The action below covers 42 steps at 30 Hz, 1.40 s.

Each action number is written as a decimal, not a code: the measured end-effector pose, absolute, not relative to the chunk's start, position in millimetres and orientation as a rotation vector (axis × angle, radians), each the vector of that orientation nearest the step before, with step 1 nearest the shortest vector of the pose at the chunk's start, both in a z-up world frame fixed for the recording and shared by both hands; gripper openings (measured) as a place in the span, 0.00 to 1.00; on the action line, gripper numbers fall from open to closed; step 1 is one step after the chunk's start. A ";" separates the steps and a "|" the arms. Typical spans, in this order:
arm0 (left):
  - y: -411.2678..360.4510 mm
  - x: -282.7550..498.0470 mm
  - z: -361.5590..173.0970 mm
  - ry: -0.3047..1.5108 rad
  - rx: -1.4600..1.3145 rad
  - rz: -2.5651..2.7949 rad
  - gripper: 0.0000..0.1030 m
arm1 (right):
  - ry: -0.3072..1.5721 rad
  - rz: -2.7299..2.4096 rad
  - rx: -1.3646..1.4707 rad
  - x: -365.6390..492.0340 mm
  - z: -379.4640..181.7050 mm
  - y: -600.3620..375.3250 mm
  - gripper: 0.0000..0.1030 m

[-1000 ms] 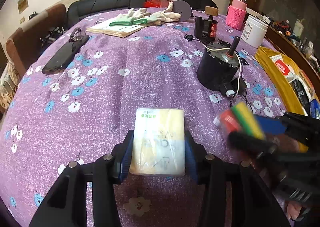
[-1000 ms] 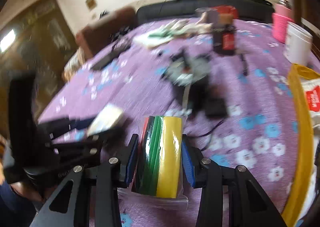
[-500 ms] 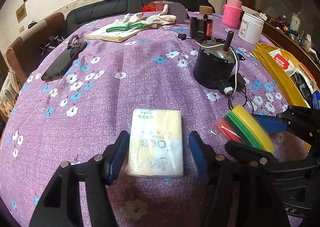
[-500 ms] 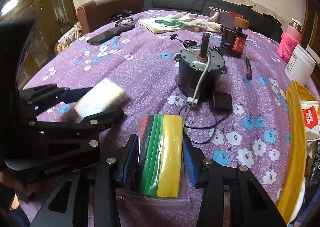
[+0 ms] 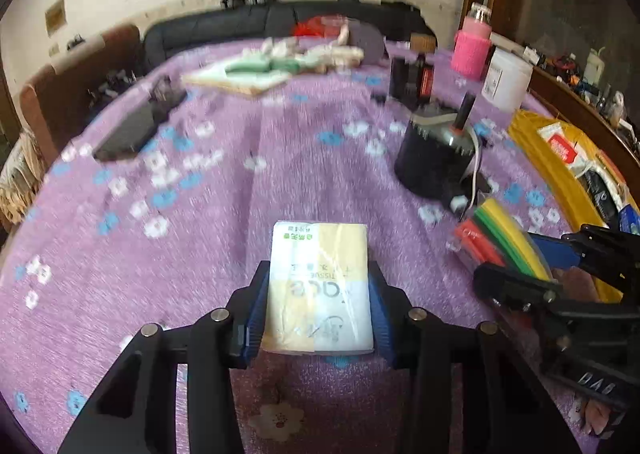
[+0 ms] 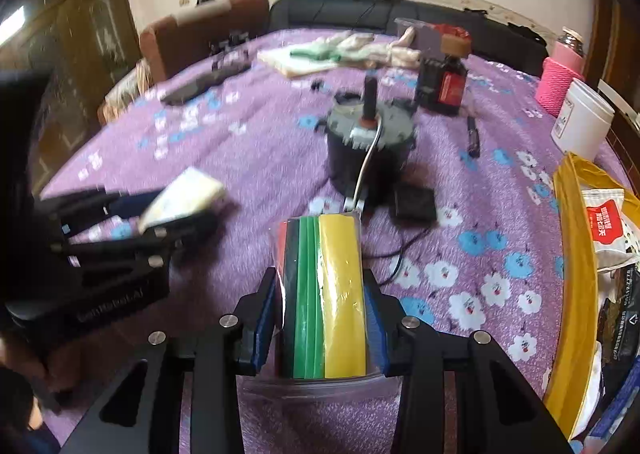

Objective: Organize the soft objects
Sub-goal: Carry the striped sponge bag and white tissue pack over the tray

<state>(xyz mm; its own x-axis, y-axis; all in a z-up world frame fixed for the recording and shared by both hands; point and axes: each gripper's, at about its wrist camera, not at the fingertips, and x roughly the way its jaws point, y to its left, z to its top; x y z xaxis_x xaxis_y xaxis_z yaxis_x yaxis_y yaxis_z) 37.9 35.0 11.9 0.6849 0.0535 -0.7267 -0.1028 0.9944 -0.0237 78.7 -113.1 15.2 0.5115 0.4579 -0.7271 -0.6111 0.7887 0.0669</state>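
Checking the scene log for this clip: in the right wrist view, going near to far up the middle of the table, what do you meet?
Colored sheet pack in the right tool → black adapter box → dark motor with upright shaft → dark bottle with red label → gloves and cloth pile → black sofa.

The cloth (image 5: 280,158) is purple with blue and white flowers. The tissue pack (image 5: 320,286) is white and pale yellow. The strip bundle (image 6: 324,294) is red, black, green and yellow.
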 end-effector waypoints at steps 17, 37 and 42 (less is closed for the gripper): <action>16.1 10.2 48.9 0.516 0.087 0.188 0.43 | 0.560 0.658 -0.083 62.4 50.3 -124.6 0.42; 16.3 7.4 50.0 0.507 0.089 0.195 0.43 | 0.555 0.651 -0.049 64.8 49.9 -130.2 0.42; 15.1 7.1 51.1 0.502 0.090 0.197 0.43 | 0.547 0.644 -0.032 65.5 51.0 -133.4 0.42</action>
<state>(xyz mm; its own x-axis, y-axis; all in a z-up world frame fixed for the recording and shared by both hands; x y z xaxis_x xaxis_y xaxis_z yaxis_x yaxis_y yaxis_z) 7.1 15.1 51.1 0.8581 0.2094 -0.4688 -0.1653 0.9771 0.1339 65.5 -133.4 51.0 0.6635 0.5622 -0.4938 -0.5785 0.8039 0.1380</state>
